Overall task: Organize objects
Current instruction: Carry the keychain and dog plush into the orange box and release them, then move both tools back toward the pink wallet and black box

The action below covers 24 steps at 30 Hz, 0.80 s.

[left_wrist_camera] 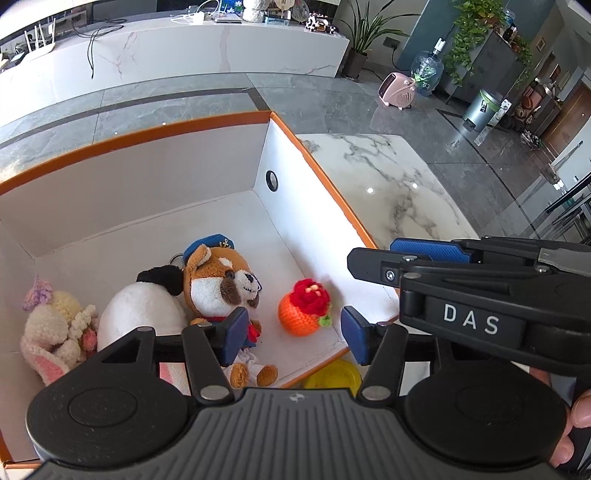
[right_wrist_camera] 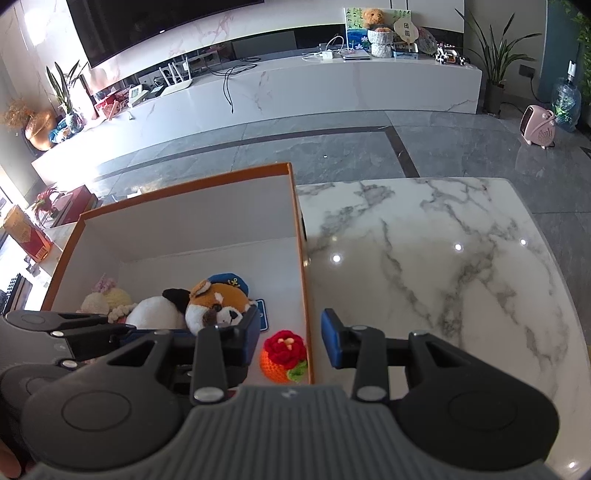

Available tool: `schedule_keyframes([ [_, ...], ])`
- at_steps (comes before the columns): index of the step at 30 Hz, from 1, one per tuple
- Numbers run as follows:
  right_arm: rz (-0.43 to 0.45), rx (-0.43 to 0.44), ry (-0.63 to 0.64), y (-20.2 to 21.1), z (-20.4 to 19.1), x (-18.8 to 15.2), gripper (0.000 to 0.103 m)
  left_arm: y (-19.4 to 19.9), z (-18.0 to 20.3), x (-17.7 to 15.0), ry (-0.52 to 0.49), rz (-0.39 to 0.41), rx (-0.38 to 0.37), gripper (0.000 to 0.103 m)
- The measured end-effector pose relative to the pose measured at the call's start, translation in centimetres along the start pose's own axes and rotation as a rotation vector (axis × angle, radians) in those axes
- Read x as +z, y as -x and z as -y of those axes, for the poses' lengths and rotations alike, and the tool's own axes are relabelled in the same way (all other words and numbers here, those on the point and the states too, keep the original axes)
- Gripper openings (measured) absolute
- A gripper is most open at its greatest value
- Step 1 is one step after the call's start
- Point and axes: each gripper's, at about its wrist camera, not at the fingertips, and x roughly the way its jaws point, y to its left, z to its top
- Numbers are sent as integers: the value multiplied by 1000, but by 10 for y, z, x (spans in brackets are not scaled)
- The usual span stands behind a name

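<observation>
- My left gripper point(left_wrist_camera: 293, 332) hung tilted downward over the near right corner of the orange-rimmed box point(left_wrist_camera: 129, 140), its blue pads spread wide and holding nothing.
- The crocheted orange with a red flower point(left_wrist_camera: 304, 310) lay on the box floor in the gap between those pads, touched by neither.
- My right gripper point(right_wrist_camera: 290, 341) also pointed steeply down, straddling the box's right wall point(right_wrist_camera: 301, 258): the left pad stood inside the box, the right pad over the marble table point(right_wrist_camera: 424, 266).
- Its jaws stood partly open and empty; the same crocheted orange point(right_wrist_camera: 282, 356) showed between the pads, lower centre of the frame, clear of both.
- In the left wrist view my right gripper point(left_wrist_camera: 373, 260) crossed in from the right edge, and fingers of my hand point(left_wrist_camera: 580, 406) showed at lower right.
- Only that view showed a yellow object point(left_wrist_camera: 336, 373) outside the box's near wall, and a round hole point(left_wrist_camera: 272, 180) in the right wall.
- The fox plush in a blue cap point(left_wrist_camera: 218, 284), a white and black plush point(left_wrist_camera: 144, 310) and a knitted bunny point(left_wrist_camera: 51, 325) lay along the lower left of the box.
- Only the right wrist view showed the dark television point(right_wrist_camera: 155, 26) at upper left and the table's full spread.
- The left gripper's arm point(right_wrist_camera: 74, 328) entered that view from the left edge.
</observation>
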Motion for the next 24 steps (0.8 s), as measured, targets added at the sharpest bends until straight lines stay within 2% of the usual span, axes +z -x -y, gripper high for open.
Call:
schedule_keyframes([
  [5, 31, 20, -5, 19, -2, -6, 41, 22, 4, -5, -17, 37, 14, 66],
  [7, 52, 31, -6, 31, -3, -11, 44, 34, 4, -11, -27, 57, 16, 66],
  [14, 120, 61, -15, 68, -9, -41, 48, 80, -3, -42, -10, 123, 21, 68],
  [18, 95, 101, -29, 69, -18, -70, 48, 93, -16, -68, 68, 126, 28, 69],
  [24, 1, 139, -37, 48, -34, -120, 48, 96, -40, -121, 177, 93, 76, 69],
])
